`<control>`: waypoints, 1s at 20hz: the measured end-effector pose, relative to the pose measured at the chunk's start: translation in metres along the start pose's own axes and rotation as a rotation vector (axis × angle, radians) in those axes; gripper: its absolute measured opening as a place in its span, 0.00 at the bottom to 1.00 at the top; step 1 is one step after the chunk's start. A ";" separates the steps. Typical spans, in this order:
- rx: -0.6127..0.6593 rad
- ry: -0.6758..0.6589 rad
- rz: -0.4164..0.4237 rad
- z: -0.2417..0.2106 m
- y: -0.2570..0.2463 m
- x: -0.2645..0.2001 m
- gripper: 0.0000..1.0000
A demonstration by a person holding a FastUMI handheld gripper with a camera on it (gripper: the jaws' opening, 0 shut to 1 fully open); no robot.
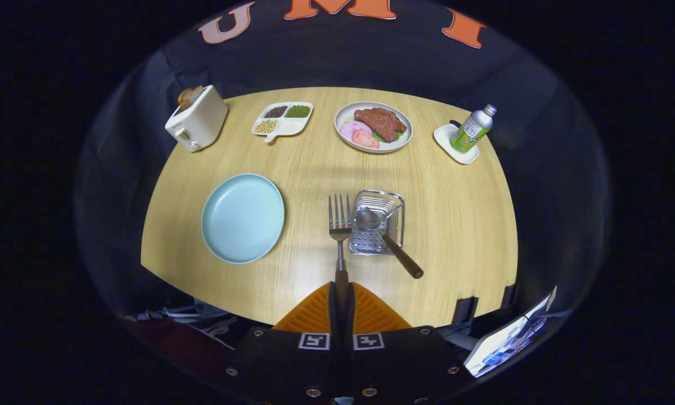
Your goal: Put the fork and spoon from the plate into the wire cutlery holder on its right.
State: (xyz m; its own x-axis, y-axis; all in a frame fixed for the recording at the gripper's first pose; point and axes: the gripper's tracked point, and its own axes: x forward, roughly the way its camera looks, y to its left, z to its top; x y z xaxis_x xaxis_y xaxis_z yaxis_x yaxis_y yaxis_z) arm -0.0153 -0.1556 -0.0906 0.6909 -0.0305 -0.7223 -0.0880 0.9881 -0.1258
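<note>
Now the tool (341, 304) clamps the fork (340, 225), tines beside the wire holder's (394, 198) rim.

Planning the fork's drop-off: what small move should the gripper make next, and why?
Probably shift right and tip the tines down over the wire cutlery holder. The gripper is shut on the wooden-handled metal fork, held just left of the holder, where the wooden-handled spoon already leans.

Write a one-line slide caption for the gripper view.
Gripper shut on the fork, beside the wire cutlery holder already holding the spoon; blue plate empty.
</note>
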 end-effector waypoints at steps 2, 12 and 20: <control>-0.024 0.048 -0.005 0.002 -0.013 0.006 0.01; -0.140 0.293 -0.024 0.008 -0.037 0.045 0.01; -0.110 0.367 -0.027 0.015 -0.030 0.071 0.04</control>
State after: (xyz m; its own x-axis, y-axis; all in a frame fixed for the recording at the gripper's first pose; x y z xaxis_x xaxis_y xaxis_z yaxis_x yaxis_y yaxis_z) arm 0.0476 -0.1855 -0.1279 0.3934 -0.1280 -0.9104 -0.1638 0.9647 -0.2064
